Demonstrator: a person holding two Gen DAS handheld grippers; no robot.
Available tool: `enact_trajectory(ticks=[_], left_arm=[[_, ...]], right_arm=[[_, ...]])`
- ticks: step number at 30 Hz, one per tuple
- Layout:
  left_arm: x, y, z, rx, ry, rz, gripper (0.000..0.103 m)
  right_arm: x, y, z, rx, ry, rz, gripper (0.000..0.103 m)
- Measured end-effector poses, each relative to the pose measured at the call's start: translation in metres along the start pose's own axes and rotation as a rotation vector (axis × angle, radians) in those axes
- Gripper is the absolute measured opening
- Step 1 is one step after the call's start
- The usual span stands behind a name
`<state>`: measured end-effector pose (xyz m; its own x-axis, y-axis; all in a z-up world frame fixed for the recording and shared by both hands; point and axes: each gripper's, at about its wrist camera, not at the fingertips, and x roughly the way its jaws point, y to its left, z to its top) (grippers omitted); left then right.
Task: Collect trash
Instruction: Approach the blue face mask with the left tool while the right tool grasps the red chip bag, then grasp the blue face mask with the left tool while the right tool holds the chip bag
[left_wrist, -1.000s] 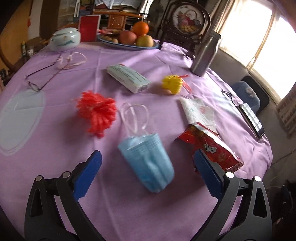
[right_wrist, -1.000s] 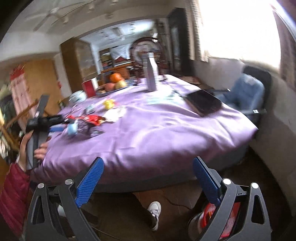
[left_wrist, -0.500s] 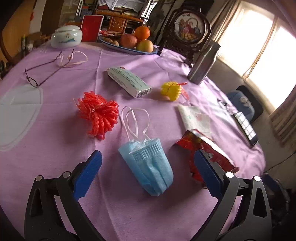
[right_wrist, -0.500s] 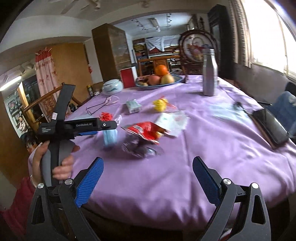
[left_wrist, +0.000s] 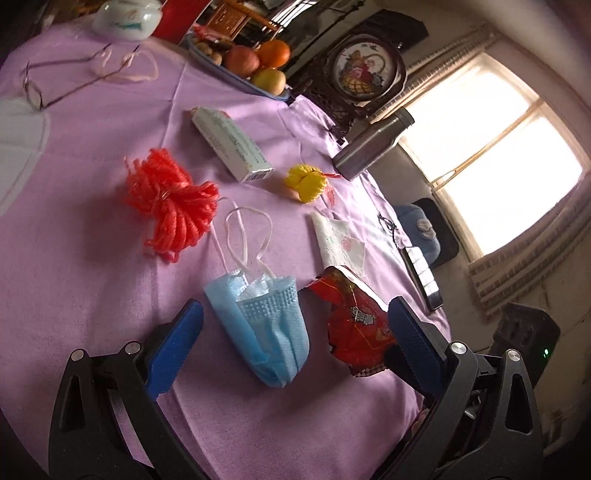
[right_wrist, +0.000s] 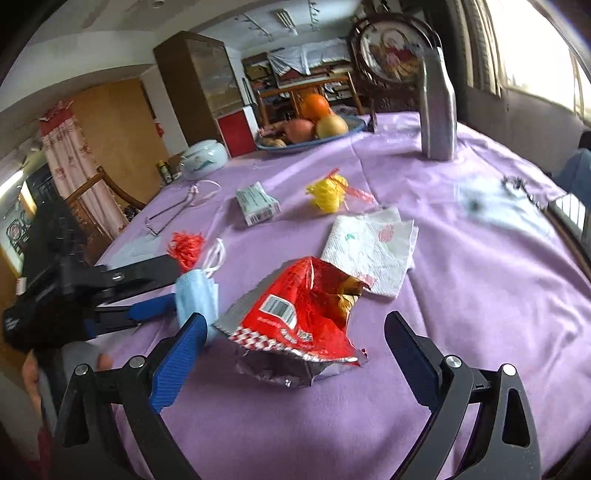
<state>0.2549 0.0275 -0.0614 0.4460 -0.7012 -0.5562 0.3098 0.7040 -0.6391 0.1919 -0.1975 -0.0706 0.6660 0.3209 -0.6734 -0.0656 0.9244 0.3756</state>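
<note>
Currently the red snack wrapper (right_wrist: 299, 317) lies crumpled on the purple tablecloth (right_wrist: 461, 280), directly ahead of the right gripper (right_wrist: 291, 347), its long axis running roughly across the gap. The jaws are closing, pads not yet touching it. A blue face mask (left_wrist: 264, 325) lies just left of the wrapper, between the wide-open jaws of the left gripper (left_wrist: 291, 339). A paper napkin (right_wrist: 373, 247) touches the wrapper's far end. Beyond stand a steel flask (right_wrist: 437, 107) and fruit plate (right_wrist: 347, 133).

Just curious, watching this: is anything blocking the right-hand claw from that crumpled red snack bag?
Nothing visible does. The crumpled red foil snack bag lies on the purple tablecloth directly ahead of the right gripper, whose jaws are closing but not touching it. The blue face mask sits beside it.
</note>
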Motion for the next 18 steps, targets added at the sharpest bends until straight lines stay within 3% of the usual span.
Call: enact_trajectory(ticks=[1, 2, 6, 11, 15, 18], left_arm=[[0.0, -0.002, 0.0, 0.007, -0.003, 0.008, 0.096], [0.0, -0.003, 0.0, 0.008, 0.001, 0.007, 0.096], [0.003, 0.002, 0.001, -0.013, 0.022, -0.004, 0.096], [0.009, 0.0, 0.0, -0.002, 0.056, 0.011, 0.096], [0.013, -0.009, -0.004, 0.048, 0.075, 0.07, 0.096], [0.018, -0.021, -0.009, 0.114, 0.089, 0.156, 0.096]], right_arm=[[0.001, -0.001, -0.002, -0.002, 0.009, 0.016, 0.023], [-0.004, -0.003, -0.004, 0.015, -0.001, 0.045, 0.009], [-0.045, -0.009, -0.013, 0.015, -0.13, 0.035, 0.008], [-0.082, -0.023, -0.02, 0.014, -0.192, 0.033, 0.009], [-0.095, -0.036, -0.026, 0.041, -0.196, 0.037, 0.01], [-0.1, -0.047, -0.031, 0.062, -0.195, 0.043, 0.011]])
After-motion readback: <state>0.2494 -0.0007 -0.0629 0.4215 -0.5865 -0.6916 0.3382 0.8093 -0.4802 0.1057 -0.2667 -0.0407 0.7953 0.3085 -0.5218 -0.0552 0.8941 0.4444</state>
